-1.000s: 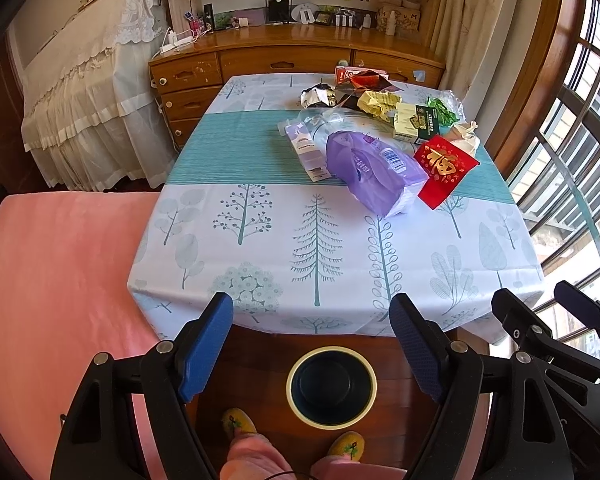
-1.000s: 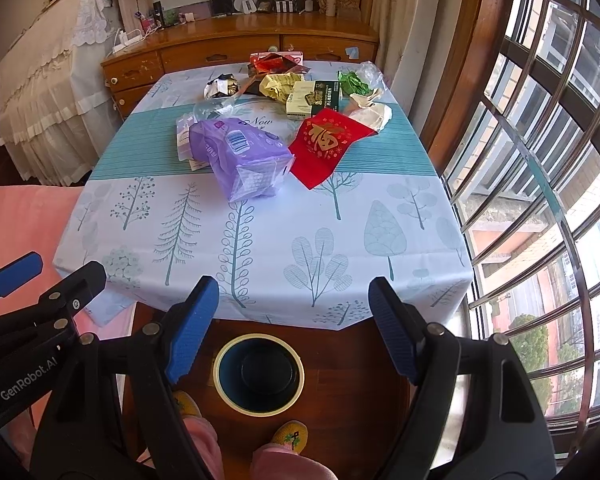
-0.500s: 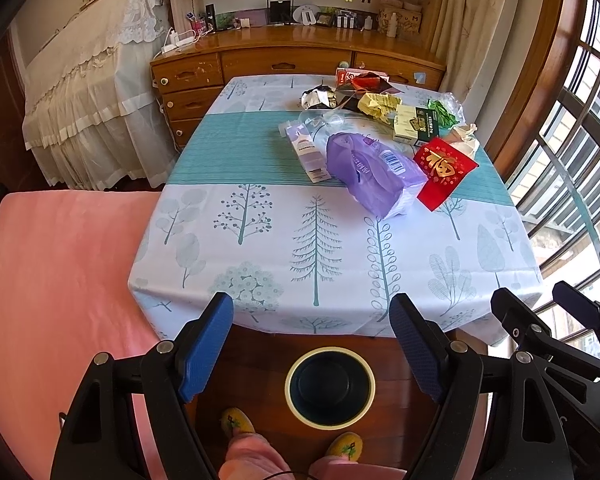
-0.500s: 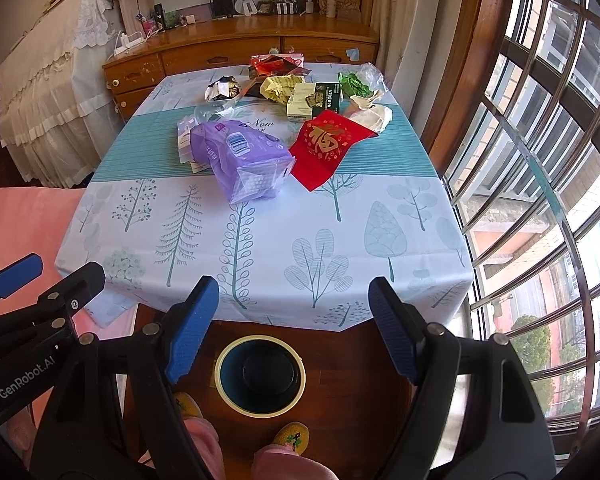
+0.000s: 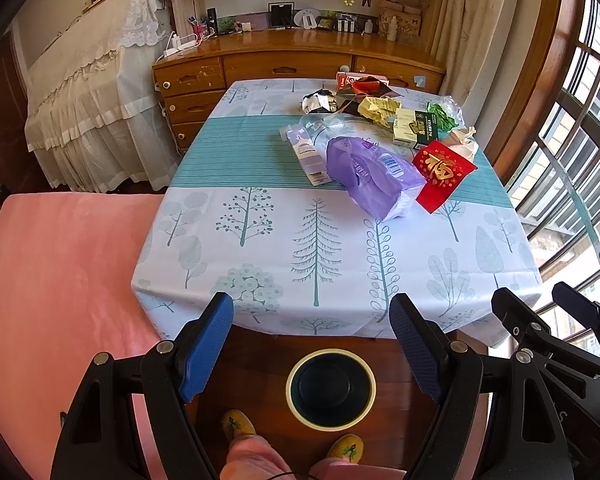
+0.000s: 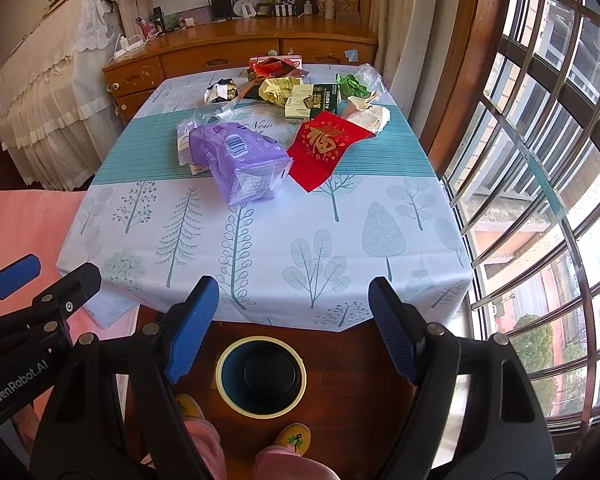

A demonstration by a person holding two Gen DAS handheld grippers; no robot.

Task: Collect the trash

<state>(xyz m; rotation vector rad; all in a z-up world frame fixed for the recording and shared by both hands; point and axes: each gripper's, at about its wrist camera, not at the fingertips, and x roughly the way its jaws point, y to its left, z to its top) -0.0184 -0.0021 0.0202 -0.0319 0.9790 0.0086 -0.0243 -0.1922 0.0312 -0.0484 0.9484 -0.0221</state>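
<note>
Both hand-held grippers are held low at the near edge of the counter (image 5: 260, 240), each with its jaws spread wide and nothing between them: the left hand-held gripper (image 5: 312, 344) sits at the bottom centre of its own view, the right hand-held gripper (image 6: 294, 324) likewise in its view. The trash is gathered on the far half of the counter, in the upper centre and upper right of both frames, well apart from either gripper. Nearest lies one purple plastic bag (image 5: 374, 178), its long axis running obliquely from far left to near right. Just beside it, to the right, one red packet (image 5: 440, 172) is seen, touching or overlapping the bag's edge. The right gripper is judged slightly nearer to both. Behind them roughly six or seven smaller wrappers and boxes are clustered; an exact count cannot be made. One bin (image 5: 331, 388) stands on the floor directly below the grippers.
</note>
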